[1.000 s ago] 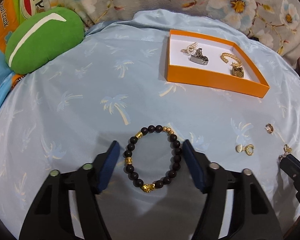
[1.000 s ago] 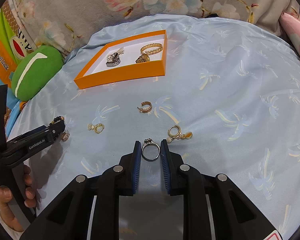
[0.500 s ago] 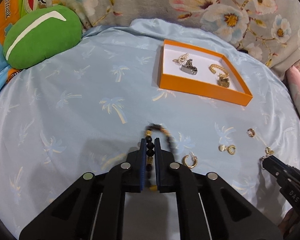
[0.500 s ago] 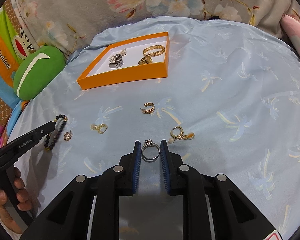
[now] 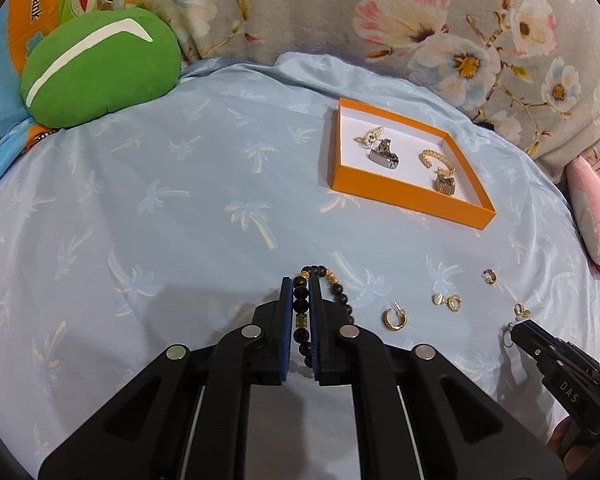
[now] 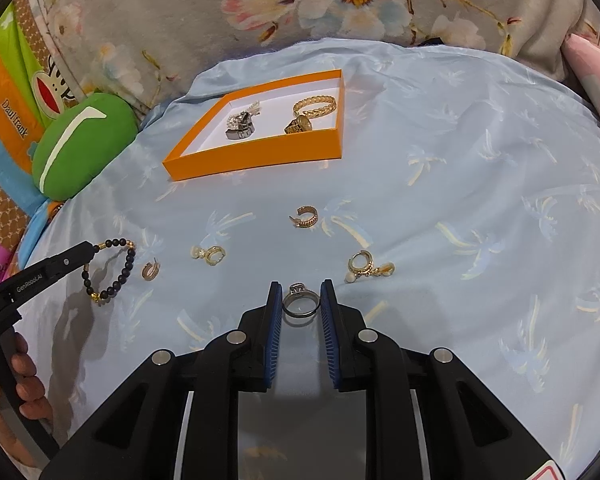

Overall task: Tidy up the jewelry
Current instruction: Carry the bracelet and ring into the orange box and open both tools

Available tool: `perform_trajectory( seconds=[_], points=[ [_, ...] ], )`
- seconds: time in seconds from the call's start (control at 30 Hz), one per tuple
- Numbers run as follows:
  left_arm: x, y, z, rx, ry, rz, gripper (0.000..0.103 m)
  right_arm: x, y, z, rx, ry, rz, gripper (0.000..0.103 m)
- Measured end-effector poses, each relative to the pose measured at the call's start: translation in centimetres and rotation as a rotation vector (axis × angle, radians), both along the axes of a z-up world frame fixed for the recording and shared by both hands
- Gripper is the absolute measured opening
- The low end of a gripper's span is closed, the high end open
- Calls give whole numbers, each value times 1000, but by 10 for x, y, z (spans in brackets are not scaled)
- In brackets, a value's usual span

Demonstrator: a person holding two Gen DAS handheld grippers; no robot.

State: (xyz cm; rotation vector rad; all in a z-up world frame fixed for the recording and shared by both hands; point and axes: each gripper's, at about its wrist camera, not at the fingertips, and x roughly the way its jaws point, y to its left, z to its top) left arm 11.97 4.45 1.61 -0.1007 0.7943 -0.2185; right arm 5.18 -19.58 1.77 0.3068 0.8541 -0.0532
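Left wrist view: the left gripper [image 5: 301,312] has its jaws pinched nearly together on one side of the black beaded bracelet [image 5: 324,280], whose free loop curls out to the right of the fingers, low over the blue palm-print sheet [image 5: 160,208]. Far and to the right sits the orange box [image 5: 404,196], already holding a gold chain bracelet [image 5: 434,159], a dark chunky piece beside it and a silver-and-pearl cluster (exact types are hard to tell). On the sheet to the right lie a gold hoop earring [image 5: 395,319] and several smaller gold earrings, near the tip of the other tool.

Right wrist view: the right gripper [image 6: 301,306] is closed most of the way, its blue pads touching either side of a silver ring [image 6: 300,304] with a small stone. Whether the ring is lifted or on the cloth, I cannot tell. A pearl-drop earring [image 6: 366,268] lies just to its right, a gold cuff [image 6: 306,216] farther off, two more earrings to the left.

By my reckoning the job is under half done: some three or four pieces are boxed, two are in hand, and five loose earrings remain to collect.
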Motion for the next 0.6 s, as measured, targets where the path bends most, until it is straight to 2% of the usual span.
perform_trajectory(
  seconds=[0.3, 0.6],
  points=[
    [-6, -8, 40, -8, -80, -54, 7, 3, 11, 21, -10, -57, 40, 18],
    [32, -48, 83, -4, -174, -120, 7, 62, -2, 53, -19, -112, 65, 18]
  ],
)
